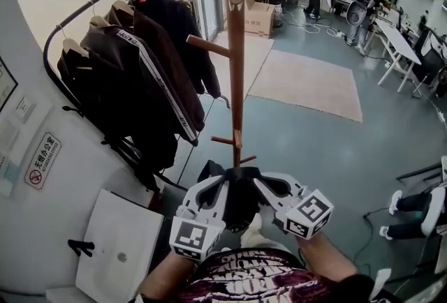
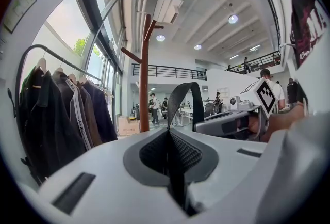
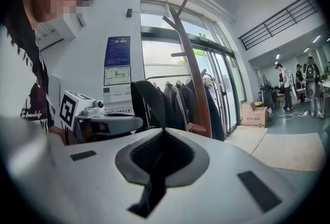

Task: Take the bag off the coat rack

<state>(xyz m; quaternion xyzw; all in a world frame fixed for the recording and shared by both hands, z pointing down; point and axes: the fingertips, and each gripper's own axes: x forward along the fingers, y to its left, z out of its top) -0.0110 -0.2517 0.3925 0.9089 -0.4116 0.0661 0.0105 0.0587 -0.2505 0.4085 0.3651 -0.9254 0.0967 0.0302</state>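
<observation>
We have the left gripper (image 1: 221, 187) and right gripper (image 1: 263, 188) both clamped shut on the black strap (image 2: 181, 95), one on each side, so the bag (image 1: 241, 214) hangs level between them, low by our body; it looks clear of the coat rack (image 1: 235, 50) pegs; the post stands just ahead; the clothes rail (image 1: 133, 64) on the left could snag.

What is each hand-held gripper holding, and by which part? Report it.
The black bag: left hand-held gripper and right hand-held gripper each clamp its strap.
</observation>
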